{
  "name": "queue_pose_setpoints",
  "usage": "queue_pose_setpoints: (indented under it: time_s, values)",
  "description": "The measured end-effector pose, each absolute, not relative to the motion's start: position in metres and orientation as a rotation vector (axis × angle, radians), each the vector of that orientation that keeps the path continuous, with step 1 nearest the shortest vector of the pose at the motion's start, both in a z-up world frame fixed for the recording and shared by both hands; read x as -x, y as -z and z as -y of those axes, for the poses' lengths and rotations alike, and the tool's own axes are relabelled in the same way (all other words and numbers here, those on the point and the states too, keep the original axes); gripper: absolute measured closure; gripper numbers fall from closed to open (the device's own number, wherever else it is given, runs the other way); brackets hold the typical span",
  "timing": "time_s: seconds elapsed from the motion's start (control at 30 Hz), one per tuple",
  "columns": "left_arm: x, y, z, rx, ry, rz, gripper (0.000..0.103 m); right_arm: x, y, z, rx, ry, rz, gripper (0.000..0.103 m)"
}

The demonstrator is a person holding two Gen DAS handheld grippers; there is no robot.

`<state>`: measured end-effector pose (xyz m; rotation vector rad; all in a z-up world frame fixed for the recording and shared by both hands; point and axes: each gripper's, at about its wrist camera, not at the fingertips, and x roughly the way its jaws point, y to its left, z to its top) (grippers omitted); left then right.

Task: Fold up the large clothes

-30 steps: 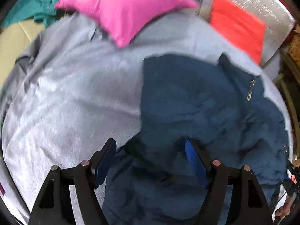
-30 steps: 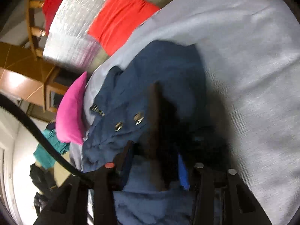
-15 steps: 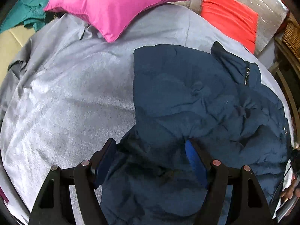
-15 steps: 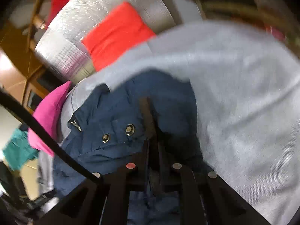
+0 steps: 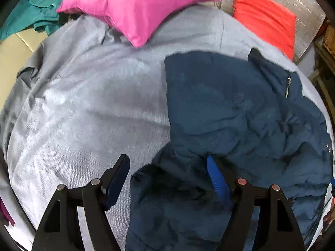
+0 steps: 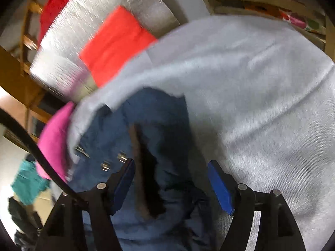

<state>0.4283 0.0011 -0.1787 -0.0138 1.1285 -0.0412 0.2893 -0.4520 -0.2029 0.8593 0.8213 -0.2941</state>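
A dark blue jacket (image 5: 230, 108) lies crumpled on the right half of a grey bed cover (image 5: 94, 104), its zipper pull (image 5: 287, 87) near the far right. My left gripper (image 5: 167, 175) hovers open over the jacket's near left edge, with its right pad over the fabric and its left pad over grey cover. In the right wrist view the jacket (image 6: 159, 125) shows metal snaps (image 6: 113, 161) and a dark raised fold. My right gripper (image 6: 171, 179) straddles that fold. Its jaws are opening and the pads stand clear of the fabric.
A pink pillow (image 5: 134, 6) and a red cushion (image 5: 263, 16) lie at the far edge, against a silver padded headboard (image 6: 94, 21). A teal garment (image 5: 35, 10) sits off the far left corner. Bare grey cover (image 6: 261, 83) spreads right of the jacket.
My right gripper closed fully on a jacket fold, then spread wide again, leaving the fold loose between its fingers; its view tilted up. The left gripper stayed open over the jacket.
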Motion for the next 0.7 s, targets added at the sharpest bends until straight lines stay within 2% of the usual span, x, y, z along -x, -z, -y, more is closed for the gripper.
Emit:
queue_pose_setpoints:
  time_s: [0.03,0.07,0.17,0.3,0.33,0.43,0.7]
  values:
    - [-0.427,0.179,0.001,0.002,0.039,-1.133,0.026,-0.294,0.207,0.444,-0.844,0.275,-0.845,0.033]
    - [-0.426,0.178,0.002,-0.009,0.037,-1.131,0.026,-0.296,0.208,0.440,-0.822,0.257,-0.855,0.046]
    - [-0.421,0.167,0.005,-0.044,0.031,-1.087,0.026,-0.300,0.185,0.412,-0.606,0.294,-0.811,0.061]
    - [-0.423,0.176,0.009,-0.133,0.003,-1.090,0.025,-0.307,0.193,0.407,-0.562,0.331,-0.848,0.061]
    - [-0.424,0.183,0.010,-0.150,0.000,-1.109,0.022,-0.311,0.201,0.407,-0.567,0.328,-0.882,0.057]
    - [-0.424,0.179,0.008,-0.151,-0.005,-1.107,0.022,-0.311,0.197,0.408,-0.567,0.331,-0.887,0.055]
    - [-0.402,0.124,0.028,-0.113,0.087,-0.876,0.022,-0.276,0.139,0.404,-0.624,0.195,-0.620,0.054]
